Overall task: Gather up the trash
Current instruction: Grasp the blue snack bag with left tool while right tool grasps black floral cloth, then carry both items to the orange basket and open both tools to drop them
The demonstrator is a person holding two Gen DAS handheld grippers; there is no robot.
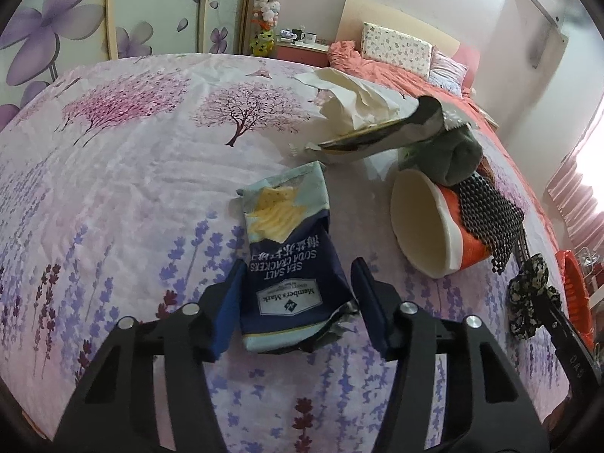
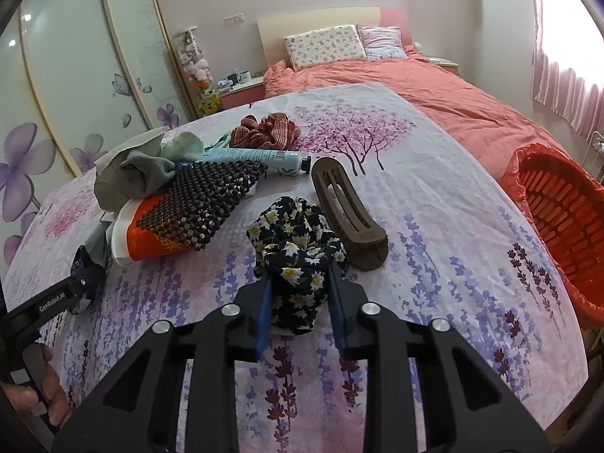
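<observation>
A blue soda-cracker wrapper (image 1: 287, 260) lies on the flowered cloth between the open fingers of my left gripper (image 1: 298, 271). An orange paper cup (image 1: 426, 222) lies on its side to the right, under a black beaded mat (image 1: 487, 215). A crumpled white-and-silver bag (image 1: 362, 113) lies beyond. My right gripper (image 2: 300, 275) is shut on a black floral scrunchie (image 2: 298, 249), which rests on the cloth. The cup (image 2: 151, 230) and mat (image 2: 204, 200) also show in the right wrist view.
An orange mesh basket with a red liner (image 2: 566, 222) stands off the table's right edge. A brown hair clip (image 2: 351, 211), a blue tube (image 2: 260, 156), a red scrunchie (image 2: 264, 132) and a grey sock (image 2: 147, 173) lie on the cloth. A bed (image 2: 434, 94) is behind.
</observation>
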